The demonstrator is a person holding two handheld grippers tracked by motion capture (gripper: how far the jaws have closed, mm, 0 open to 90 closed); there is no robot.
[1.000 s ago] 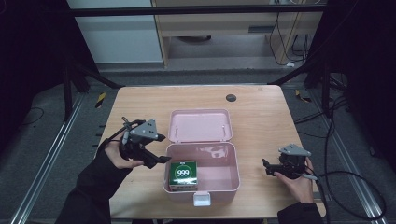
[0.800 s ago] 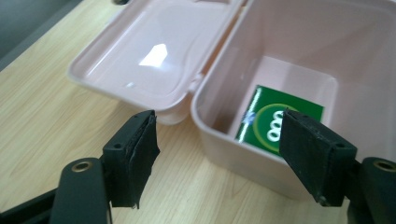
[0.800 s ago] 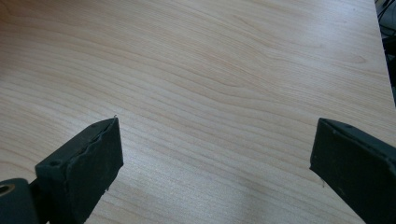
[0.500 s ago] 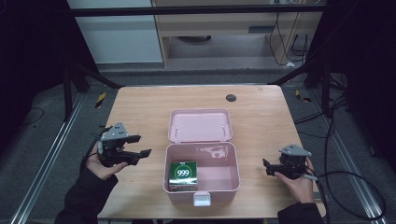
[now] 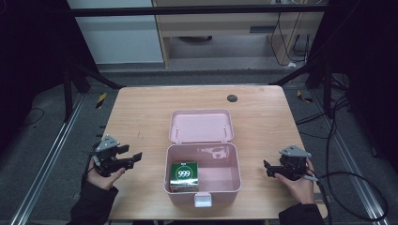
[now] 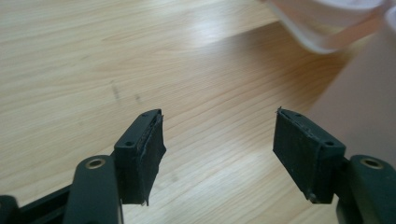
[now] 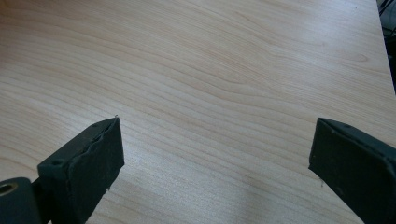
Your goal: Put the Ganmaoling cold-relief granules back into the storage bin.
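An open pink plastic box (image 5: 237, 174) stands at the table's front centre, its lid (image 5: 201, 125) lying back flat. A green carton marked 999 (image 5: 183, 174) sits in its front left corner. My left gripper (image 5: 132, 152) rests low at the table's left, pointing toward the box; its jaws (image 6: 217, 135) have just been closing a little and still stand apart with only bare wood between them. The pink box wall (image 6: 359, 102) shows at the right of the left gripper view. My right gripper (image 5: 266, 168) lies right of the box, open (image 7: 215, 140) over bare wood.
A white latch (image 5: 202, 200) sticks out of the box's front wall. A dark round hole (image 5: 232, 98) marks the table's far side. Cables (image 5: 347, 187) trail from the right gripper off the table's right edge. Metal rails run along both sides on the floor.
My left hand has drawn back from the box's left edge, moving left and down to the table. The green carton stays in the box. The right hand has not moved.
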